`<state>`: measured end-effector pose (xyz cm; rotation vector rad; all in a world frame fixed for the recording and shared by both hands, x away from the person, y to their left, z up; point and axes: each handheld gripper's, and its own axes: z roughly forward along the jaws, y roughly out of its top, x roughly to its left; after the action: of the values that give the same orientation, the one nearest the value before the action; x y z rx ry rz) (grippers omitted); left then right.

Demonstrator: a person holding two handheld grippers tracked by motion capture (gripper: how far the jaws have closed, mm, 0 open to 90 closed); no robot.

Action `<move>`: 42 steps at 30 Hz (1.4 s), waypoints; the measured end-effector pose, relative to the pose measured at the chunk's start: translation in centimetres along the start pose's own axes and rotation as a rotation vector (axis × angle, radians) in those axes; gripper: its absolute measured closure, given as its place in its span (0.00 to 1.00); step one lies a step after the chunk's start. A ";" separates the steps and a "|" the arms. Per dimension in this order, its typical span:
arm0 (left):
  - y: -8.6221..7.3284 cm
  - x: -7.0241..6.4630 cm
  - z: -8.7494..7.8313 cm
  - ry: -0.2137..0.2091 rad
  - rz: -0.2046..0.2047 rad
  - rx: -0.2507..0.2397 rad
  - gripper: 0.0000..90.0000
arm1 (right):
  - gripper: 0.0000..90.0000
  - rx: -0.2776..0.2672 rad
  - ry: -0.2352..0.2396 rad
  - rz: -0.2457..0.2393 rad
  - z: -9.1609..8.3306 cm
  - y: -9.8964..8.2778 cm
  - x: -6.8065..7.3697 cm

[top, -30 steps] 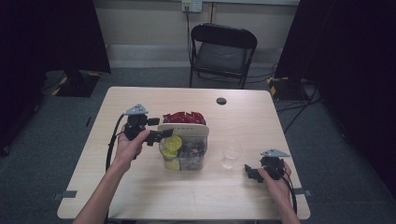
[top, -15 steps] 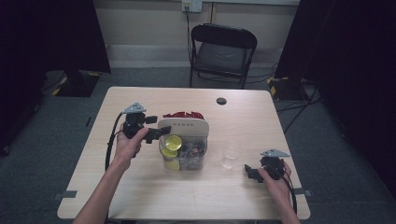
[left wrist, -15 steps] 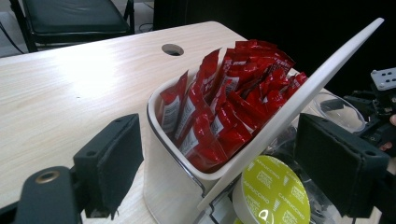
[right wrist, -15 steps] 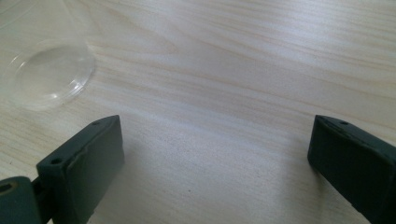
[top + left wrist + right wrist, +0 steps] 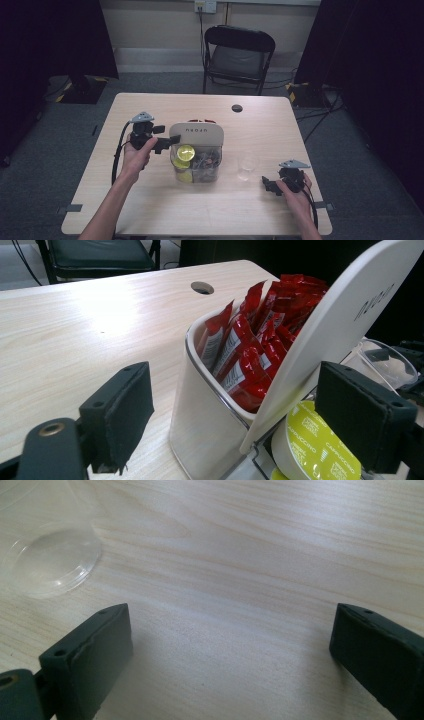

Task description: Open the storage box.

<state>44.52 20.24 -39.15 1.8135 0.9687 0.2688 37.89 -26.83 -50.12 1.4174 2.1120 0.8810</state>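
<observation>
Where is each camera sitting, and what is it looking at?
High view: above the table, looking down; both forearms, left tool, right tool.
Left gripper view: on the left tool, facing the sachet box; its jaws show.
Right gripper view: on the right tool, facing tabletop and clear cup; its jaws show.
Shared: all show the cup.

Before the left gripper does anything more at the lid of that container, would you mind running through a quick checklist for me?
1. Left gripper jaws open: ok, spread wide in the left gripper view, one on each side of the container's corner.
2. Lid free to move: ok, it stands tilted over the container, gripped by nothing.
3. Red sachets clear of the lid's path: cannot tell, they stand packed close under it.
4. Yellow capsule clear of the jaws: not ok, it sits right beside the right-hand jaw.
5. Clear cup out of the way: ok, it stands apart on the table.
6. Right gripper idle: ok, open over bare wood.
</observation>
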 end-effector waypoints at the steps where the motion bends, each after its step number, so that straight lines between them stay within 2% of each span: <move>1: 0.0 0.0 0.0 -0.003 0.004 -0.004 0.17 | 0.03 0.000 0.000 0.001 0.0 0.0 0.0; 4: 0.0 0.1 0.1 -0.003 0.005 -0.009 0.15 | 0.03 0.000 0.000 0.001 0.0 0.0 0.0; 9: -0.1 0.2 0.4 -0.013 -0.017 -0.007 0.12 | 0.03 0.000 -0.002 0.005 0.0 0.0 0.0; 20: 0.0 0.4 0.3 -0.011 -0.016 0.006 0.11 | 0.03 0.008 -0.001 0.000 0.0 0.1 0.0; 22: 0.0 0.5 0.4 -0.017 -0.015 0.006 0.10 | 0.05 0.014 -0.001 0.000 -0.1 0.1 0.0; 23: 0.0 0.5 0.4 -0.017 -0.017 0.007 0.10 | 0.09 0.014 -0.001 -0.001 -0.2 0.1 -0.1; 25: -0.1 0.4 0.4 -0.012 -0.016 0.006 0.10 | 0.22 0.004 -0.008 0.009 -0.6 0.2 -0.1; 27: -0.1 0.4 0.4 -0.011 -0.017 0.009 0.11 | 0.15 -0.006 -0.008 0.023 -0.9 0.3 -0.1; 28: -0.1 0.4 0.4 -0.012 -0.019 0.007 0.11 | 0.19 -0.014 -0.003 0.024 -1.2 0.4 0.0; 30: -0.1 0.5 0.4 -0.015 -0.018 0.010 0.11 | 0.17 -0.029 0.011 0.028 -1.5 0.7 0.1; 35: 0.0 0.4 0.4 -0.011 -0.013 0.013 0.11 | 0.20 -0.061 0.048 0.015 -2.6 1.4 0.7; 42: 0.0 0.4 0.3 -0.010 -0.015 0.014 0.11 | 0.24 -0.114 0.069 0.004 -4.5 2.4 1.1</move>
<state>44.98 20.30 -39.42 1.8184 0.9790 0.2445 36.00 -26.36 -45.29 1.3521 2.0732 1.0491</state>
